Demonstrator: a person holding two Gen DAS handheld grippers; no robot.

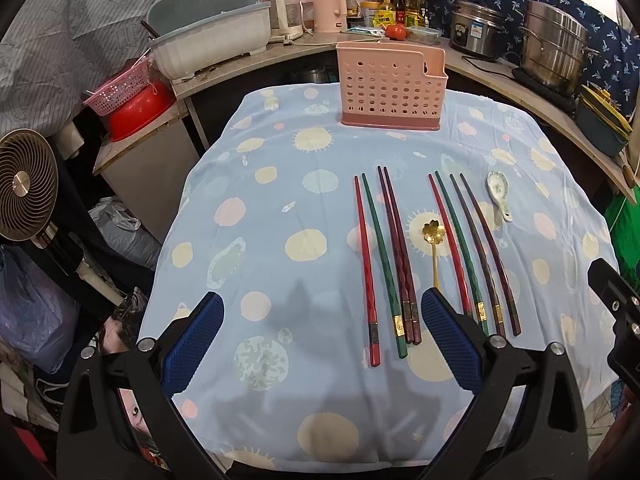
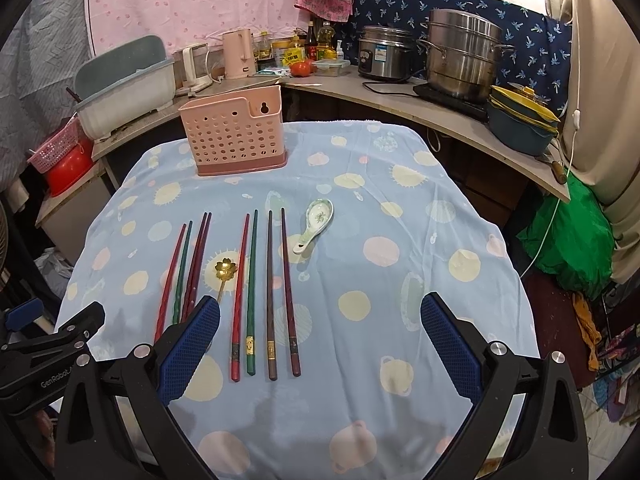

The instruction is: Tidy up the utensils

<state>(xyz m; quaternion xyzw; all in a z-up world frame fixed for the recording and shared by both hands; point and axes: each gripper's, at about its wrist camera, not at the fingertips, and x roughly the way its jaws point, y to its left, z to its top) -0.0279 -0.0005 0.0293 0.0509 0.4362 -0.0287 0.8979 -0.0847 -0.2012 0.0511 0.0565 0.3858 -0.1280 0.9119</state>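
Nothing is gripped yet; both tongs hang above the near edge of the tabletop [image 1: 280, 184] with their blue pads spread wide and empty.

Seen from the left tongs [image 1: 322, 340], the left group of chopsticks [image 1: 386, 260], one red, one green and two dark ones, lies at about 1 o'clock, thick ends toward the camera. Just right of them rests the gold flower spoon [image 1: 433, 240], its handle partly hidden behind the right-hand pad. Further right comes the second group of chopsticks [image 1: 472, 252], and beyond it, near 2 o'clock, the ceramic spoon [image 1: 498, 194]. The pink holder [image 1: 392, 88] stands upright at 12 o'clock on the far side of the cloth, seemingly empty.

From the right tongs [image 2: 320, 340], that second group [image 2: 264, 292] lies at 11 o'clock.

To start well, I would pick one item at a time near its thick end, close squarely across it, lift clear of its neighbours, then tip it upright before lowering it into the holder.
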